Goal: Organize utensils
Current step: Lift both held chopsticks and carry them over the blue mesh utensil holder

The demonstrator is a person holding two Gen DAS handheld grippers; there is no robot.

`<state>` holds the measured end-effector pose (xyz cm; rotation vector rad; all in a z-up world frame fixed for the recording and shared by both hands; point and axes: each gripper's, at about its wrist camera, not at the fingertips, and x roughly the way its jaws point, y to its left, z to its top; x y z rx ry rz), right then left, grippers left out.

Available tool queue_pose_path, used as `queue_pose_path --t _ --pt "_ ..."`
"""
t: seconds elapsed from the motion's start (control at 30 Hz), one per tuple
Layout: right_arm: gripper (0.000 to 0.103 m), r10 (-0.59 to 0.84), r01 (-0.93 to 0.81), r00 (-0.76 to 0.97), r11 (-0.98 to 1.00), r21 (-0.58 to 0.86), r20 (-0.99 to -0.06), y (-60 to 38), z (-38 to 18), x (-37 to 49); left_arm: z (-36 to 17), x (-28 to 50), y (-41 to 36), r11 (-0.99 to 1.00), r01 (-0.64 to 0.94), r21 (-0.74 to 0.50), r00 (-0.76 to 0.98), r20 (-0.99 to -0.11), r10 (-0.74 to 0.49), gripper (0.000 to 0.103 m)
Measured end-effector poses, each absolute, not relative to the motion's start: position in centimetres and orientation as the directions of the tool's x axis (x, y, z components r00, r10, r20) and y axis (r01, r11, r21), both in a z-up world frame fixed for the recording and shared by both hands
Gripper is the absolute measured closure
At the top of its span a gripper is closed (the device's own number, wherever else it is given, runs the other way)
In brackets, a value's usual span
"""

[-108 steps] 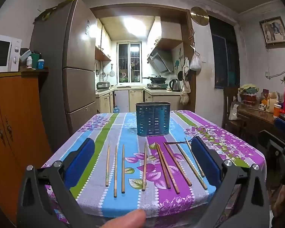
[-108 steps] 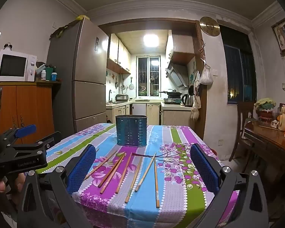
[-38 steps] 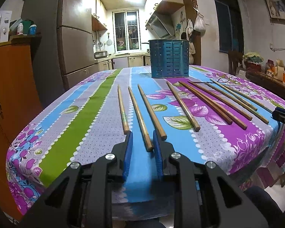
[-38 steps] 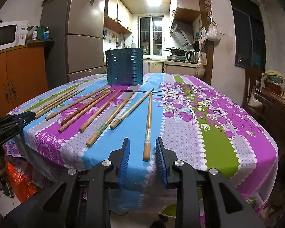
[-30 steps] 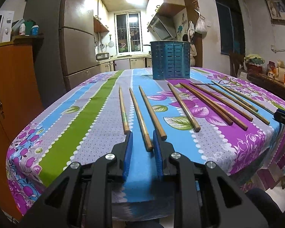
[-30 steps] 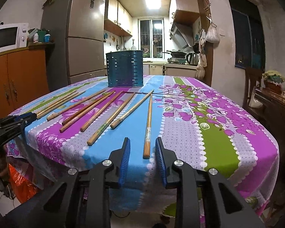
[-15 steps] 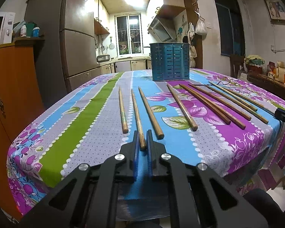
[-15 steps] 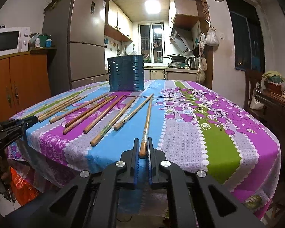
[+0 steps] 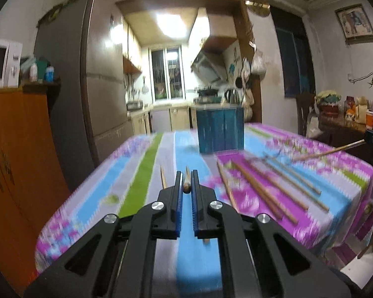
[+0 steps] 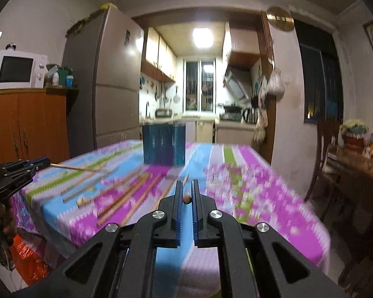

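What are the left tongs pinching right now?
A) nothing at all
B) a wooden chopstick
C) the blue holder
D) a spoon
B: in the left wrist view the left tongs are shut on a wooden chopstick, its round end showing between the blue pads, while the blue holder stands apart, farther back on the table.

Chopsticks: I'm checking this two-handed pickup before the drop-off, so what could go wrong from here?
Both tongs pinch only the near butt end: left tongs on the left chopstick, right tongs on the right chopstick. Each long free end could swing or slip. Those tips might also miss or strike the blue holder.
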<state>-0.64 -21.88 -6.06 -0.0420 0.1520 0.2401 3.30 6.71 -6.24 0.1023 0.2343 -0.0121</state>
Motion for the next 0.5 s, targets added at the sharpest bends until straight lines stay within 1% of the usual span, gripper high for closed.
queue_pose_path --t 0.13,0.23,0.5 --pt "0.095 0.257 -0.265 0.962 0.961 -0.077 -0.096 -21.6 -2.7 -0.2 -2.6 4.5 6.3 0.990 0.036 0.135 0.989 -0.150 -0.015 0.098" --pt "0.095 0.275 -0.283 0.958 0.952 -0.114 -0.082 -21.3 -0.3 1.2 -0.1 6.4 5.8 0.987 0.053 0.153 0.992 -0.124 -0.034 0.098" --pt "0.095 0.319 -0.340 0.934 0.931 -0.132 -0.159 -20.7 4.0 7.6 4.9 12.3 5.7 0.988 0.090 0.128 0.987 -0.145 -0.071 0.098"
